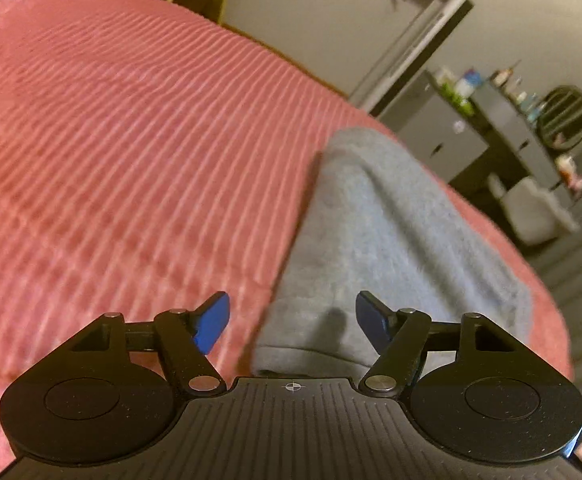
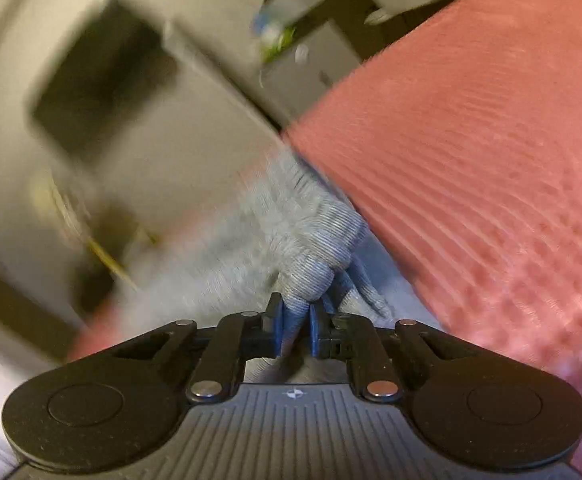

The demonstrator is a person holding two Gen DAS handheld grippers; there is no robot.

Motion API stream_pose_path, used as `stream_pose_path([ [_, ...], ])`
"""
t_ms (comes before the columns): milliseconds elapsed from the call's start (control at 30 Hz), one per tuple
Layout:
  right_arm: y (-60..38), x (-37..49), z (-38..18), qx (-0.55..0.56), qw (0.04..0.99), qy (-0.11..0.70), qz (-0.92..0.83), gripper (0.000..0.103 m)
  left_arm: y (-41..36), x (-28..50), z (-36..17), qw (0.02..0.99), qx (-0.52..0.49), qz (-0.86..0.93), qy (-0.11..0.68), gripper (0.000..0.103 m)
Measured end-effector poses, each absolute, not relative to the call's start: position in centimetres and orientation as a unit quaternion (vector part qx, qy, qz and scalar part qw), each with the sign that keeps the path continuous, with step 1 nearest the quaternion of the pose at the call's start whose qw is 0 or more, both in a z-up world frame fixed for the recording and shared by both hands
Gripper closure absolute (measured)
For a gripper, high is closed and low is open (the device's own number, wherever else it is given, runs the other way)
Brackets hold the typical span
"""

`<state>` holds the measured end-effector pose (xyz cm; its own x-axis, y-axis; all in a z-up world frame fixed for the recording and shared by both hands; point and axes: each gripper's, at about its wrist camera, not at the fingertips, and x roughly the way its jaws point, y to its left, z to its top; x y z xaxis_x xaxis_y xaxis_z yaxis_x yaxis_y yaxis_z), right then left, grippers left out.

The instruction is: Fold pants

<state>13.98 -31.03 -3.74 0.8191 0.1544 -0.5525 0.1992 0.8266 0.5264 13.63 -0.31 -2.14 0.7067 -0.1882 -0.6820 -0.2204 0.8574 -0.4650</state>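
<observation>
Pants (image 2: pixel 311 236) cuff, seemingly, between right gripper (image 2: pixel 296 322) pads.

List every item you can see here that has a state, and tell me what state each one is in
left gripper: open, holding nothing, gray fabric lying between its fingers.
right gripper: shut on the ribbed cuff of the pants.
pants: gray, lying bunched on the bedspread, one ribbed end pinched and lifted in the right wrist view.
bedspread: pink, ribbed, spread out under the pants.

no readable text, labels, brands or numbers anywhere
</observation>
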Motion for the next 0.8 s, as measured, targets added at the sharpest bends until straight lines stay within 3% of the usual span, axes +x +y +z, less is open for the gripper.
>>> stream_pose_path([
  [67,-31.2,13.6,-2.3,0.305,0.906,0.293,-0.012,0.085,-0.5,14.1,-1.3,0.896,-0.243,0.010,0.372,0.027],
  [133,-32.0,13.2,-0.7,0.322,0.902,0.285,-0.031,0.071,-1.0,15.2,-0.1,0.910,-0.206,0.017,0.360,0.024],
  [233,-31.8,12.2,1.9,0.256,0.935,0.230,-0.086,0.057,-2.7,17.6,1.0,0.927,-0.153,0.010,0.344,0.022],
  [433,-25.9,18.1,1.4,0.086,0.969,0.228,0.041,0.065,-8.8,22.5,0.3,0.951,-0.019,-0.024,0.307,0.021],
  [500,-24.7,20.4,0.0,0.012,0.974,0.226,0.027,0.065,-10.0,24.2,-2.0,0.943,0.043,0.009,0.329,0.021],
  [533,-24.8,21.3,-0.8,-0.007,0.971,0.237,0.015,0.070,-9.8,24.9,-3.2,0.938,0.053,0.012,0.341,0.016],
  [600,-25.9,22.7,-2.4,-0.021,0.967,0.253,0.019,0.075,-9.1,25.1,-4.3,0.942,0.039,0.012,0.333,0.005],
  [633,-25.8,22.8,-3.0,-0.042,0.968,0.246,0.023,0.079,-8.7,25.1,-4.6,0.943,0.032,0.012,0.330,0.004],
  [767,-24.5,22.4,-3.8,-0.122,0.964,0.233,0.027,0.079,-8.3,24.7,-3.9,0.937,0.013,0.023,0.347,0.005],
  [800,-24.0,21.9,-3.1,-0.123,0.964,0.236,0.022,0.079,-8.4,24.2,-3.3,0.937,0.008,0.031,0.349,0.010],
])
